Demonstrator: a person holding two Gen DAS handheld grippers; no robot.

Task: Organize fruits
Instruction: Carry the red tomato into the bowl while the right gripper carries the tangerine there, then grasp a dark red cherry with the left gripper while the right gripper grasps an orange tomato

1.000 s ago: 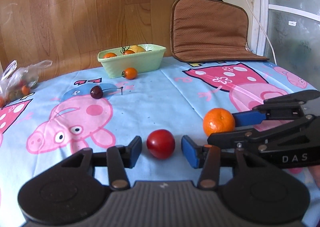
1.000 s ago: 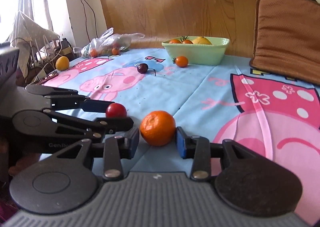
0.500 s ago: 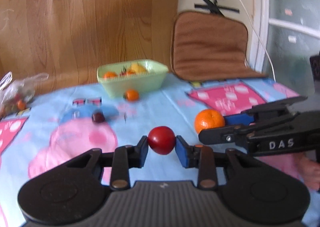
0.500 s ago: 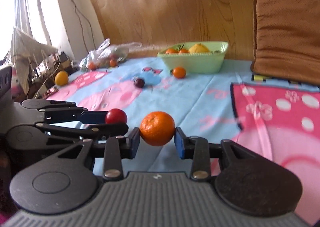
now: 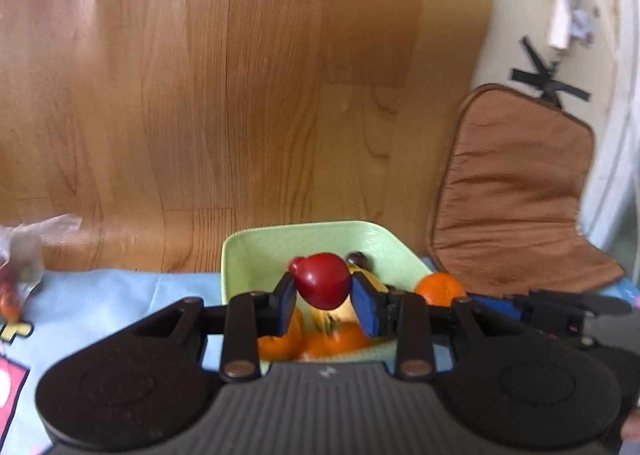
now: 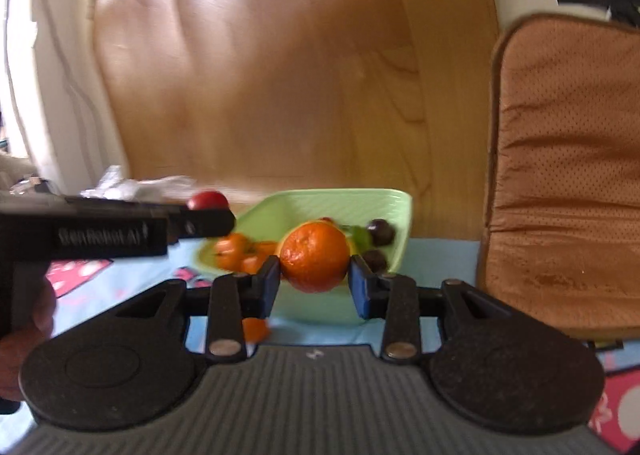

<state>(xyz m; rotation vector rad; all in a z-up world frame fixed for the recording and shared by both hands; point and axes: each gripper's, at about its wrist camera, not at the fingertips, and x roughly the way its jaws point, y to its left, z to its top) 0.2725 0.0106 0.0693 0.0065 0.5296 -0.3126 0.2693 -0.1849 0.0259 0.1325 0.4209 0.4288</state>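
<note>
while my left gripper (image 5: 323, 297) pinches a smooth, glossy red fruit (image 5: 322, 280) above the ribbed pale green bowl (image 5: 256, 251), my right gripper (image 6: 314, 281) clamps a dimpled round orange (image 6: 315, 256) over the same bowl's near rim; lettering on the left gripper's black side reads roughly "genrobot ai"; a stitched brown cushion (image 6: 568, 175) leans against the wall.
</note>
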